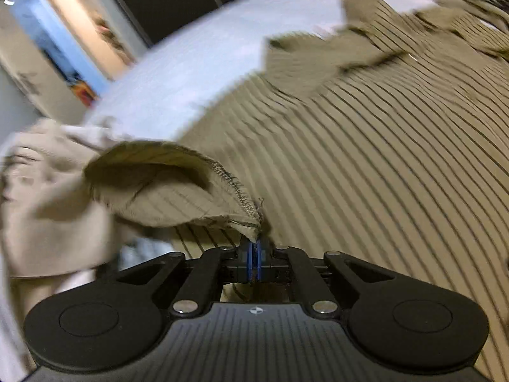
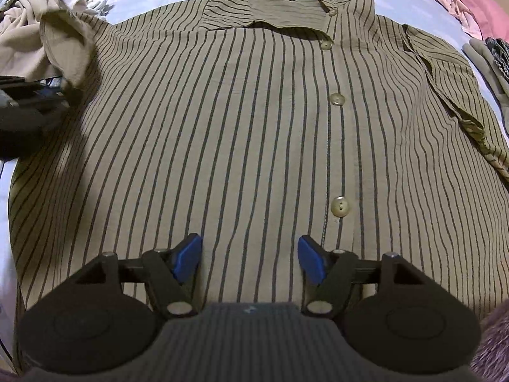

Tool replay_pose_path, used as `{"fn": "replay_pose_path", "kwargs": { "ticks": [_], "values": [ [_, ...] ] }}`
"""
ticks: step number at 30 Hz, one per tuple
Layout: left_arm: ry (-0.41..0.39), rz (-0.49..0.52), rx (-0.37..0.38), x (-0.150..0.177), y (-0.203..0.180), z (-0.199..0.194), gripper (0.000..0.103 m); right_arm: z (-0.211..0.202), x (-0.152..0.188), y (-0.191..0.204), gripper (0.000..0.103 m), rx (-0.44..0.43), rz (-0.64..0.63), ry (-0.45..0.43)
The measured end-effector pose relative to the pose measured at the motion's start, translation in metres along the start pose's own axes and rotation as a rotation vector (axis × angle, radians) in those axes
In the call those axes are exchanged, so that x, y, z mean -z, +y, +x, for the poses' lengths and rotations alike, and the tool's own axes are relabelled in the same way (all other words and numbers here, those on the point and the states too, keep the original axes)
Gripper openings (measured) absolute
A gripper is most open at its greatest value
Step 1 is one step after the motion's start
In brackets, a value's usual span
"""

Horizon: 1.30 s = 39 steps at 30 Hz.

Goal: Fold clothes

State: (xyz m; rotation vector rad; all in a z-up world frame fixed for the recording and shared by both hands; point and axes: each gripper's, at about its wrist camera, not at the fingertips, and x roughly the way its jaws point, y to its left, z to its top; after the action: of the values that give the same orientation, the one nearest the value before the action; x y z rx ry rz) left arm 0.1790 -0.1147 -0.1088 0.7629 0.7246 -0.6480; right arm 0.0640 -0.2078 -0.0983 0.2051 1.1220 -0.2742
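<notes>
Striped shirt [image 2: 254,127]: thin crinkly olive weave, flat; left gripper [image 1: 254,256] pinches stitched sleeve hem, right gripper [image 2: 249,261] spread.

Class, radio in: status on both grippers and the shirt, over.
Left gripper shut on sleeve hem. Right gripper open over striped shirt. Beige clothes pile beside the sleeve.

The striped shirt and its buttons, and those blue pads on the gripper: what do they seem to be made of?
Striped shirt: thin woven cloth, perhaps cotton or linen; matte, slightly crinkled, with a stitched hem.
Buttons: pale, faintly glossy, probably plastic or shell.
Blue pads on the right gripper: smooth and matte, likely rubber or soft plastic.
</notes>
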Motion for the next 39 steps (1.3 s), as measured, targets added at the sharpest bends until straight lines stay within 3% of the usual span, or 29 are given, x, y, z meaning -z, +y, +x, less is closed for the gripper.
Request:
{"fn": "replay_pose_path", "kwargs": {
  "ticks": [4,6,8,11,13,15,21,23,27,29,32,36,39],
  "values": [
    [0.013,-0.072,0.033,0.0,0.009,0.003,0.009,0.0,0.0,0.001,0.072,-0.003,-0.002,0.0],
    [0.015,-0.152,0.071,-0.002,0.023,-0.004,0.033,0.0,0.0,0.001,0.072,-0.007,-0.002,0.001],
    [-0.007,-0.22,0.1,-0.003,0.037,-0.014,0.044,0.0,-0.001,0.0,0.072,-0.008,-0.004,0.002],
    [-0.031,-0.277,0.097,-0.011,0.059,-0.025,0.045,0.001,-0.002,-0.001,0.072,-0.008,-0.008,0.002],
    [-0.03,-0.296,0.053,-0.019,0.074,-0.022,0.045,0.0,-0.002,-0.001,0.072,-0.008,-0.009,0.002],
    [-0.016,-0.33,-0.002,-0.028,0.091,-0.012,0.045,-0.002,0.0,-0.002,0.072,-0.009,-0.008,0.002],
    [0.039,-0.39,-0.068,-0.044,0.124,0.032,0.045,-0.001,-0.002,0.0,0.073,-0.012,-0.005,0.003],
    [0.063,-0.4,-0.068,-0.044,0.128,0.042,0.04,-0.001,-0.003,0.0,0.073,-0.01,-0.008,0.001],
    [0.111,-0.421,-0.069,-0.045,0.137,0.063,0.005,-0.001,-0.004,0.0,0.073,-0.006,-0.014,-0.002],
    [0.123,-0.43,-0.063,-0.047,0.14,0.07,0.001,0.0,-0.005,0.0,0.073,-0.005,-0.017,-0.004],
    [0.081,-0.431,-0.02,-0.062,0.14,0.058,0.0,0.0,-0.006,0.001,0.073,-0.002,-0.022,-0.006],
    [0.034,-0.424,0.039,-0.097,0.137,0.047,0.0,-0.002,-0.006,0.002,0.073,0.015,-0.047,-0.019],
    [0.046,-0.403,0.063,-0.126,0.127,0.05,0.0,-0.004,-0.005,0.002,0.073,0.008,-0.043,-0.019]
  ]
}}
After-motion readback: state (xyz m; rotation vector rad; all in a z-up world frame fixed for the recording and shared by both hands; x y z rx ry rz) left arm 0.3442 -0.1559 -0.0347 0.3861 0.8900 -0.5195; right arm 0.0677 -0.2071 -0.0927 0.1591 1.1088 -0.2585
